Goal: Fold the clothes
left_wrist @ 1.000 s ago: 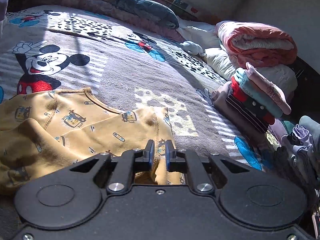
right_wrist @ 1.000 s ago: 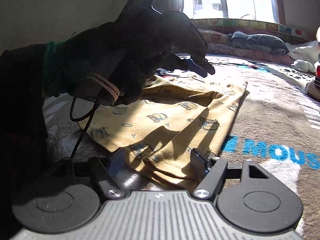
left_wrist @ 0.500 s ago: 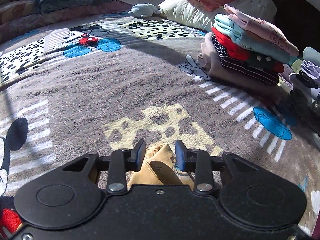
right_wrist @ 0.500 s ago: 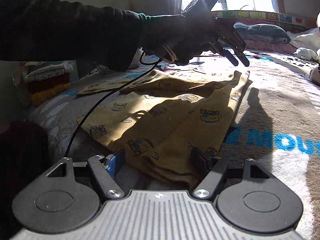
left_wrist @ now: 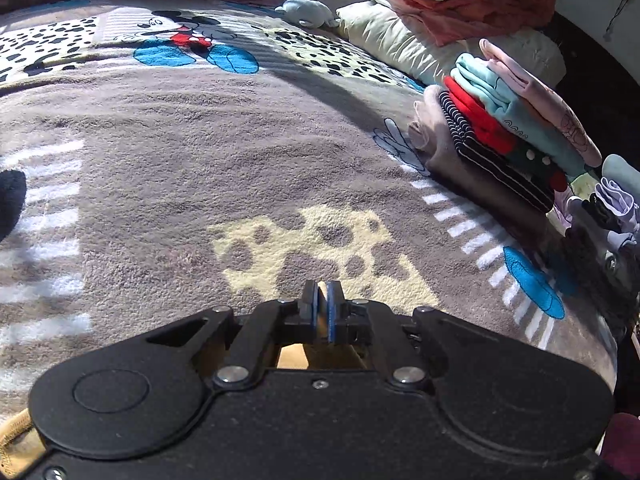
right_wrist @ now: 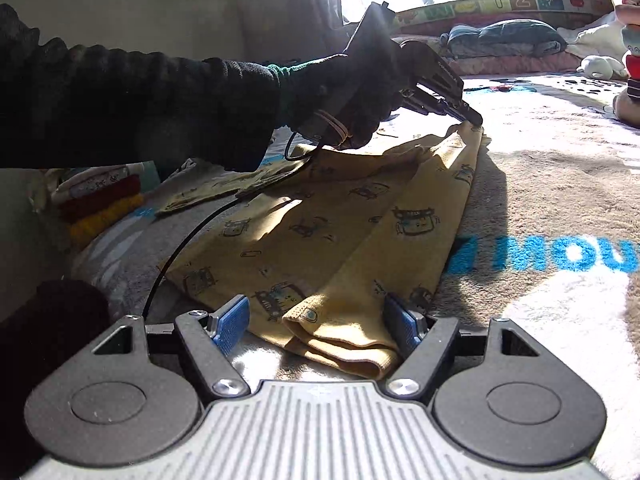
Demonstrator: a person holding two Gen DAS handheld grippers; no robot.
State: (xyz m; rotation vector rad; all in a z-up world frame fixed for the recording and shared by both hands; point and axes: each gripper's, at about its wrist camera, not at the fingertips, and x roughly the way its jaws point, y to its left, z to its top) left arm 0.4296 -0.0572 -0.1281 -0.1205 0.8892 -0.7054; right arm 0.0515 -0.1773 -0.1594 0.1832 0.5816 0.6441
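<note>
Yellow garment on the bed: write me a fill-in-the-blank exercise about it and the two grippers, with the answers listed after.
1. The left gripper is ____ on the far corner of the yellow garment.
2. The right gripper has its jaws ____, one blue pad on each side of the garment's near folded end.
3. The garment is printed with small cartoon ____.
4. In the left wrist view, a stack of folded clothes lies on the ____ side of the blanket.

Missing words: shut; open; cars; right
</note>
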